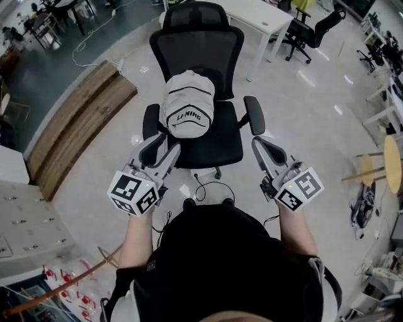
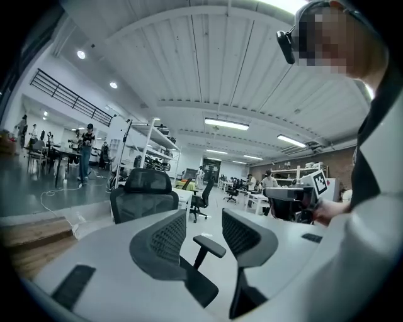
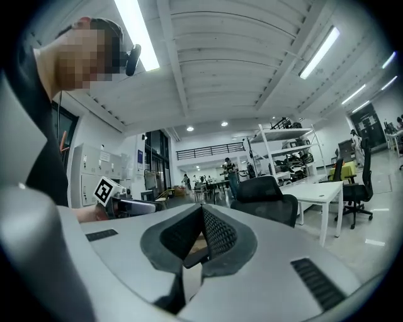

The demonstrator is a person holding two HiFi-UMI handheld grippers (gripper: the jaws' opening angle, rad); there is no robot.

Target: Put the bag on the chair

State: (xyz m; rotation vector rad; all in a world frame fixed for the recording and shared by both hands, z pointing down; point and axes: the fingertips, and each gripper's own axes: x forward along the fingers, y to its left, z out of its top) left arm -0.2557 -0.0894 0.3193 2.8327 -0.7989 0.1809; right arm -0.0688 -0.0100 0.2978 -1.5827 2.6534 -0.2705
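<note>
A white backpack [image 1: 187, 104] sits upright on the seat of a black mesh office chair [image 1: 211, 143] and leans on its backrest. My left gripper [image 1: 162, 151] is at the seat's front left corner, just below the bag and apart from it. Its jaws stand open with nothing between them. In the left gripper view [image 2: 204, 234] a chair armrest [image 2: 209, 245] shows through the gap, and the chair's back [image 2: 143, 192] rises behind the left jaw. My right gripper [image 1: 260, 146] is beside the right armrest [image 1: 254, 114], shut and holding nothing; in the right gripper view [image 3: 200, 238] the chair's back [image 3: 264, 194] shows.
A white table [image 1: 264, 16] and other black chairs [image 1: 308, 31] stand behind the chair. A wooden platform [image 1: 75, 119] runs along the left. A black cable [image 1: 211, 187] lies on the floor under the seat's front. A round wooden table [image 1: 391, 163] is at the right.
</note>
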